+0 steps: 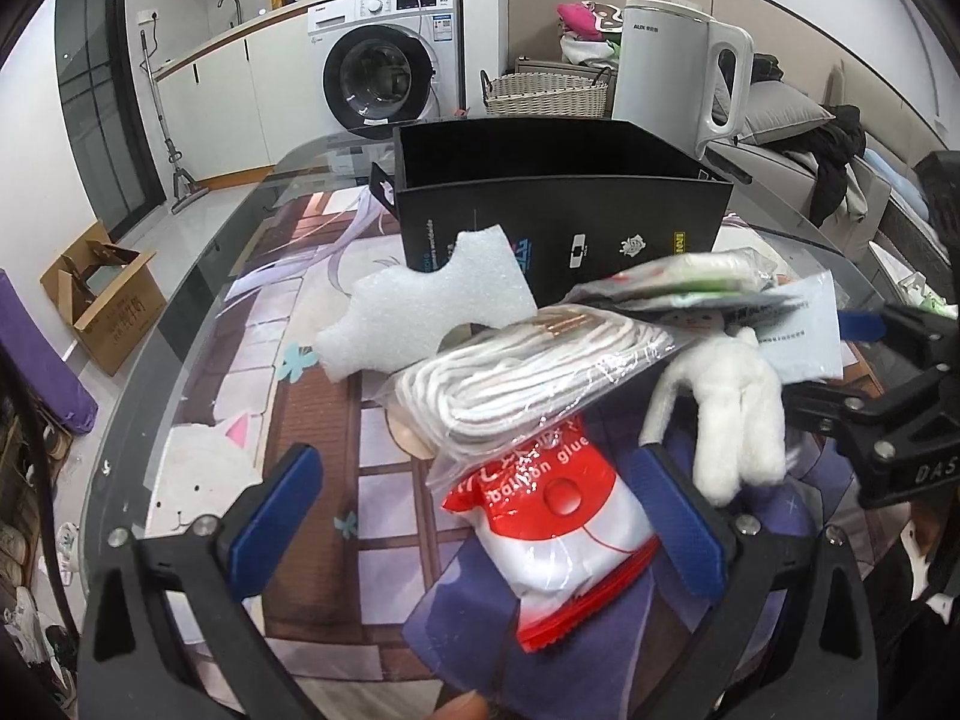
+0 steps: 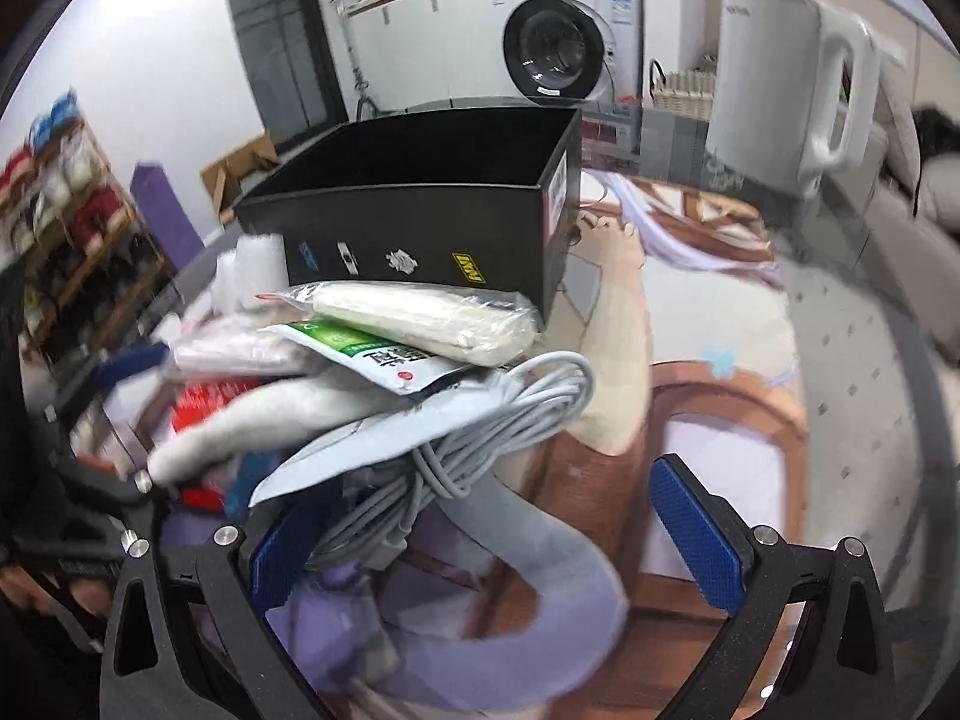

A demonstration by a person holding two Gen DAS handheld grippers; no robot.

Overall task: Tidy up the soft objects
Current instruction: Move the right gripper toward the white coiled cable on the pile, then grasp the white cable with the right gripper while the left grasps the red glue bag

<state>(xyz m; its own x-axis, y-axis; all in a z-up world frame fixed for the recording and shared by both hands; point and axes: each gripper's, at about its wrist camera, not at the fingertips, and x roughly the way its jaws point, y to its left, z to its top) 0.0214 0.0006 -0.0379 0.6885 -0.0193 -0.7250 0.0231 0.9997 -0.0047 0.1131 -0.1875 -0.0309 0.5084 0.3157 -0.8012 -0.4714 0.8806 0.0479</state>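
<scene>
A black box (image 1: 564, 204) stood open-topped on the table (image 1: 198, 276); its inside was too dark to tell any contents. A red and white bag (image 1: 558, 516) read "balloon glue"; the white kettle (image 1: 678, 60) read "AUX". Before the box lay foam (image 1: 432, 300), bagged white rope (image 1: 516, 384) and a white plush toy (image 1: 732, 414). The left gripper (image 1: 480, 540) and right gripper (image 2: 492, 546) were spread wide, grasping nothing.
</scene>
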